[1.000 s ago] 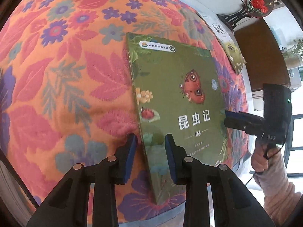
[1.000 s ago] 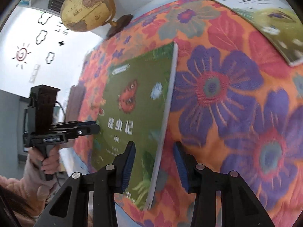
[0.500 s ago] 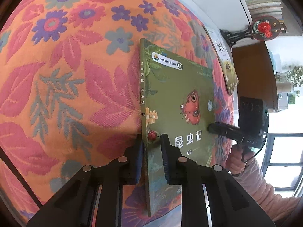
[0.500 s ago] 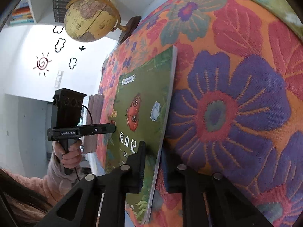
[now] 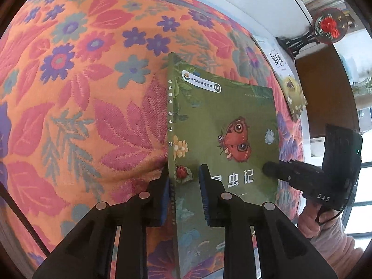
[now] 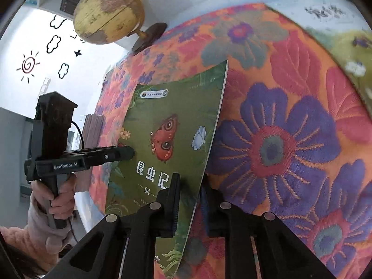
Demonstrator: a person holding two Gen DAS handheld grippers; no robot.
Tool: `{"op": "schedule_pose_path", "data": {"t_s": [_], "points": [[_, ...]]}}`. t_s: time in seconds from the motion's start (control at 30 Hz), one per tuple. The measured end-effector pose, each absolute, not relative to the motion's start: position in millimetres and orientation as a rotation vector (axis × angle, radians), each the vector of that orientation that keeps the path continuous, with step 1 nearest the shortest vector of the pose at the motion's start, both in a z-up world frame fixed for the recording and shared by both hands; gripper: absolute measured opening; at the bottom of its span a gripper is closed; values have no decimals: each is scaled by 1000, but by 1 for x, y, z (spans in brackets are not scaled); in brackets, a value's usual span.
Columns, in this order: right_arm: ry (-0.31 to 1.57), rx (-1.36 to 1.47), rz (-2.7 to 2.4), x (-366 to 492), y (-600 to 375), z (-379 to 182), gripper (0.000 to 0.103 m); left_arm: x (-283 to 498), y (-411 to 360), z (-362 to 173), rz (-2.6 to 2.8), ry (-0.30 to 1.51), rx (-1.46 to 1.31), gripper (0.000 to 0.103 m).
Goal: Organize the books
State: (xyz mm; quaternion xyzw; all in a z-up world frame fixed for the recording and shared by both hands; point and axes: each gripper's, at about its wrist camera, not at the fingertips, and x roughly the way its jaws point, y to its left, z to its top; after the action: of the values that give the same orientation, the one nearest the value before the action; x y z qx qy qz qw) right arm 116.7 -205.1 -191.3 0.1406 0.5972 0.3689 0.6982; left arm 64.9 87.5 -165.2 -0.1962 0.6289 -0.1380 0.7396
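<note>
Left wrist view: my left gripper [image 5: 183, 193] is clamped on the spine edge of the green book [image 5: 223, 139], raised off the floral cloth [image 5: 81, 93]; a second book [image 5: 290, 90] lies far right. Right wrist view: my right gripper [image 6: 189, 200] pinches the green book's [image 6: 167, 125] open page edge, its jaws having just eased slightly, near a globe [image 6: 107, 11].

Bright daylight, soft shadows, heavy fisheye warp, dark corners, blurred edges
</note>
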Motion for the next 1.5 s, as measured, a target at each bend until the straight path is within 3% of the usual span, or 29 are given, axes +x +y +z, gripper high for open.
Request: {"op": "schedule_pose_path", "data": {"t_s": [0.2,1.5], "points": [[1276,276,852,106,-198,-170,16,57,72,-150,-315,1357,-280,20],[1298,491,917,93,-143,-104,17,37,136,-70,-306,1223,-314,20]]}}
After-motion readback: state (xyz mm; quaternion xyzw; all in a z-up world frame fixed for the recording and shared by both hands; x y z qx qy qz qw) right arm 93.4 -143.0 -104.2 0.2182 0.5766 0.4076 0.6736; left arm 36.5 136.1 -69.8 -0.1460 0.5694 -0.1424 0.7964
